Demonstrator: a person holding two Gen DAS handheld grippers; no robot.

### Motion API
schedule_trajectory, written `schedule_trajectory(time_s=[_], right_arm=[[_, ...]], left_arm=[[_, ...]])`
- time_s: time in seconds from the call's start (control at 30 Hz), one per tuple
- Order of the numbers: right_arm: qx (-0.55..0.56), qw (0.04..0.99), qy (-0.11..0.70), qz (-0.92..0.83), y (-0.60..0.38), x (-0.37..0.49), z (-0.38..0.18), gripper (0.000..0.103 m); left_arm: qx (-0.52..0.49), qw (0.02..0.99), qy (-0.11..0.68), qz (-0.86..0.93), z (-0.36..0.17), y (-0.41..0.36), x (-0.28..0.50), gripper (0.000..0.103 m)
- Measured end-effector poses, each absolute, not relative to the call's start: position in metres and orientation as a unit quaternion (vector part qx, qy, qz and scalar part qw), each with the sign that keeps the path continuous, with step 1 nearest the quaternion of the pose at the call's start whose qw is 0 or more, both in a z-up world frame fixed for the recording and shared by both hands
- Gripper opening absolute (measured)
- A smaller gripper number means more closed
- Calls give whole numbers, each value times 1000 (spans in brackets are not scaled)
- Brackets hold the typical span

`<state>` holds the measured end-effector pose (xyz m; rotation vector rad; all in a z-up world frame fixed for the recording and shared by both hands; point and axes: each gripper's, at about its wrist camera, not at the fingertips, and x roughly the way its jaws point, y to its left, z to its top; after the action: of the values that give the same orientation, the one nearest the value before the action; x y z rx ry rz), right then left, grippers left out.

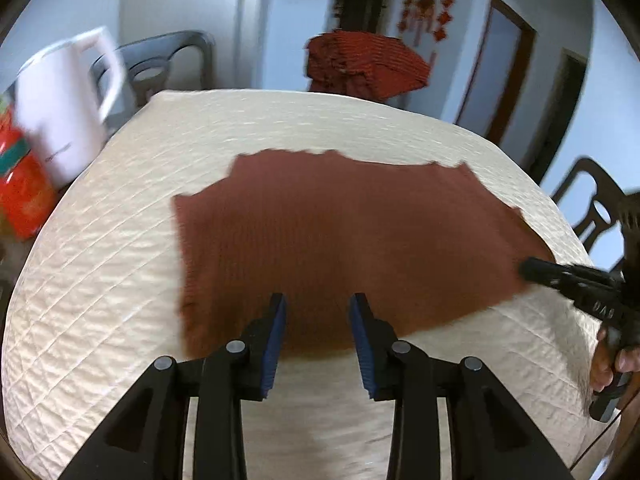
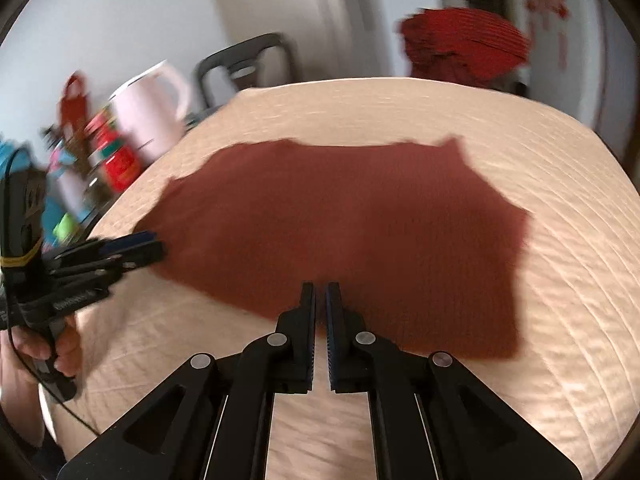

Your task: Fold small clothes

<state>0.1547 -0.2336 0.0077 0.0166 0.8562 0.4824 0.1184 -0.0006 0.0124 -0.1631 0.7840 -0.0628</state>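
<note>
A small rust-brown garment (image 1: 340, 236) lies spread flat on the cream quilted table cover (image 1: 120, 280); it also shows in the right wrist view (image 2: 340, 232). My left gripper (image 1: 318, 304) is open over the garment's near hem, with nothing between its blue pads; it also shows at the garment's left edge in the right wrist view (image 2: 154, 246). My right gripper (image 2: 320, 294) has its jaws nearly together over the near hem, and whether cloth is pinched I cannot tell. It also shows in the left wrist view (image 1: 528, 270) at the garment's right edge.
A white kettle (image 1: 68, 108) and red packages (image 1: 20, 184) stand at the table's left, with more clutter (image 2: 80, 168) there. A pile of red cloth (image 1: 364, 64) sits beyond the far edge. Dark chairs (image 1: 168, 60) (image 1: 592, 204) stand around the table.
</note>
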Motion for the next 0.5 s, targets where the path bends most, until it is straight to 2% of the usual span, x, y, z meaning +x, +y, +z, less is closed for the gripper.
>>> schedule_trajectory(time_s=[0.17,0.37,0.47,0.5], right_arm=[[86,882,423,191,-285,167,-2,4],[52,888,412,196,-273,159,13,4],[46,890,401,212,-263,153,21,4],[44,889,399,220,-259,153,23,5]], left_arm=[[-132,912,388,-32,0,30,116,36],[-133,918,373,-28,13,38,104,37],[-141,923,358,-9,18,52,104,49],[-152,922,357,-2,18,59,106,49]])
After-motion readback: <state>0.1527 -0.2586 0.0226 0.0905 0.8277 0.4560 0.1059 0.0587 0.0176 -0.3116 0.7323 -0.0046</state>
